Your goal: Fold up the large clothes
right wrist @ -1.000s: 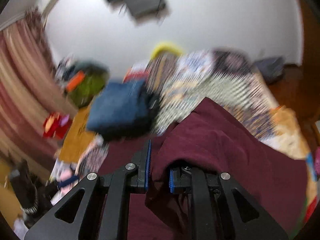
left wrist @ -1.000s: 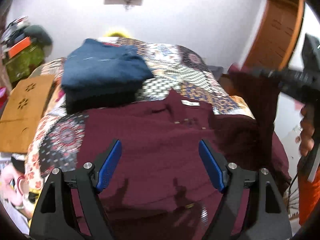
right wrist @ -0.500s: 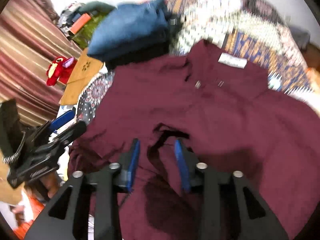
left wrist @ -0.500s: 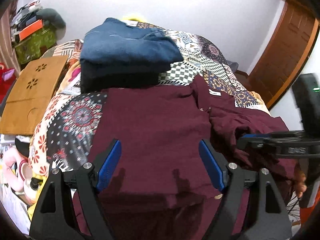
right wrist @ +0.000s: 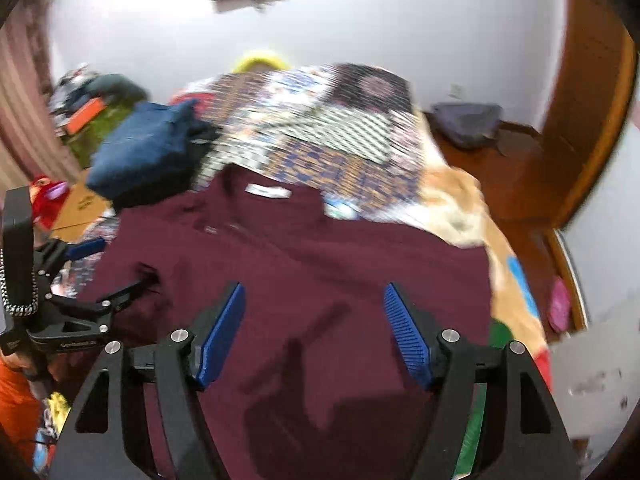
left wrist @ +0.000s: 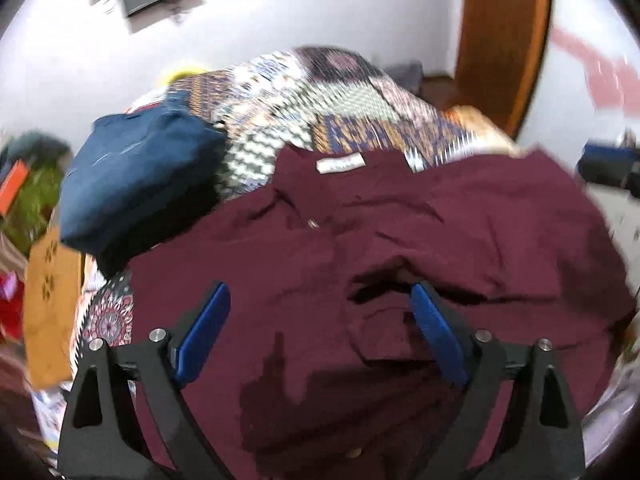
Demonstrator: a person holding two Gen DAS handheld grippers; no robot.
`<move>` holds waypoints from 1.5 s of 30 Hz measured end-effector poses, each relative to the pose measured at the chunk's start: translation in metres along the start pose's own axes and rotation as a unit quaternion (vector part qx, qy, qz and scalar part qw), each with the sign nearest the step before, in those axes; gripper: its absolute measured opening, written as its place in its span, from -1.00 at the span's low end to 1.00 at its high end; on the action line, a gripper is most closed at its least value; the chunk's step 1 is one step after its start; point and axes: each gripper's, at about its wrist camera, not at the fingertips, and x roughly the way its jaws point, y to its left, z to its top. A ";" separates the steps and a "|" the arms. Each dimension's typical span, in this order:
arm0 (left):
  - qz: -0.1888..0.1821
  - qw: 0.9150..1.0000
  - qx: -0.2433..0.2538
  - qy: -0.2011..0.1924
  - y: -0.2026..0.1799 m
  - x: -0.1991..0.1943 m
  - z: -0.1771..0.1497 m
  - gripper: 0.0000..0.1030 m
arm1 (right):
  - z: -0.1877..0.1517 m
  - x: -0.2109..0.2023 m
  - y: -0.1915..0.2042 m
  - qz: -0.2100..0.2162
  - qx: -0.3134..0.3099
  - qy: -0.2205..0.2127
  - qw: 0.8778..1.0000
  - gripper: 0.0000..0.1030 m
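Left wrist view: the maroon shirt (left wrist: 460, 232) lies spread at frame centre on the patterned bed (left wrist: 344, 92). Your left claw (left wrist: 320, 332) and right claw (right wrist: 316, 328) both hover with fingers apart, holding nothing. Flatten the rumpled centre fold before you grip an edge.

Two black skeletal frames with triangular cut-outs, round silver screws at the joints. Left gripper (left wrist: 320, 322): smooth blue pads (left wrist: 204, 330) on black fingers. Right gripper (right wrist: 314, 334): ribbed blue pads (right wrist: 406, 336). White lettering, too small to read, on the left gripper's side in the right wrist view. Orange clothing at that view's lower left edge.
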 end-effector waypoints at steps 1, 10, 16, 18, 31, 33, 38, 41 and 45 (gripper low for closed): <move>0.005 1.000 0.016 0.014 -0.008 0.010 -0.001 0.79 | -0.007 0.000 -0.008 -0.005 0.008 0.005 1.000 0.33; 0.036 0.994 0.083 0.060 -0.053 0.054 0.008 0.79 | -0.044 0.010 -0.039 -0.026 0.050 0.032 0.998 0.33; 0.024 0.992 0.110 0.050 -0.078 0.055 0.025 0.79 | -0.049 0.013 -0.028 -0.054 0.012 0.023 0.998 0.42; 0.025 0.991 0.123 0.046 -0.087 0.059 0.029 0.79 | -0.050 0.013 -0.027 -0.060 0.007 0.020 0.998 0.44; -0.086 0.994 0.068 0.014 -0.093 0.058 0.068 -0.72 | -0.051 0.014 -0.028 -0.062 0.009 0.024 0.998 0.49; -0.091 0.995 0.038 0.003 -0.080 0.051 0.074 -0.77 | -0.050 0.014 -0.028 -0.061 0.010 0.025 0.998 0.49; -0.107 0.992 -0.060 -0.028 -0.026 0.021 0.077 -0.92 | -0.034 0.009 -0.030 -0.055 0.027 0.020 0.998 0.49; -0.101 0.987 -0.114 -0.050 0.016 -0.001 0.068 -0.94 | -0.018 -0.002 -0.025 -0.039 0.030 -0.011 0.999 0.49; -0.089 0.977 -0.182 -0.072 0.068 -0.024 0.043 -0.96 | -0.002 -0.008 -0.014 -0.029 0.028 -0.039 0.998 0.49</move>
